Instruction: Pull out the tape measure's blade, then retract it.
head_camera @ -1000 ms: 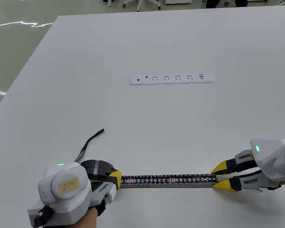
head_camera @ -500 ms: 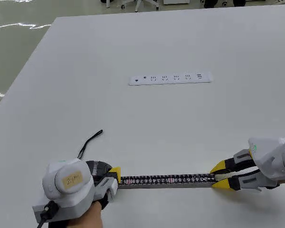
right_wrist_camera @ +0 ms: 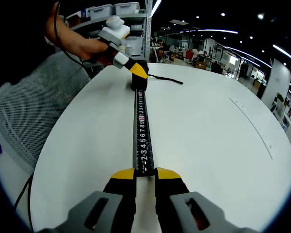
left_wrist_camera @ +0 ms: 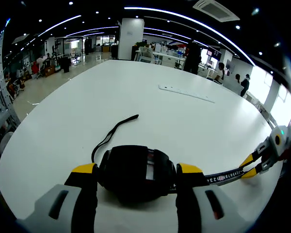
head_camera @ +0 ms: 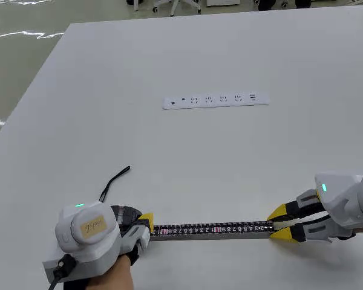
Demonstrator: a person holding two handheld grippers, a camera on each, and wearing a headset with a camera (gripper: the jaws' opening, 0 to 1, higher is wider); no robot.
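Jaws of the left gripper (head_camera: 141,229) clench the one tape measure (left_wrist_camera: 136,170) by its black case, near left on the surface (head_camera: 199,157); jaws of the right gripper (head_camera: 277,224) pinch the free end of its single blade (head_camera: 213,229). Its long axis runs between the two grippers, so retracting likely means easing the right gripper leftward along it. One power strip (head_camera: 216,99) lies well beyond.
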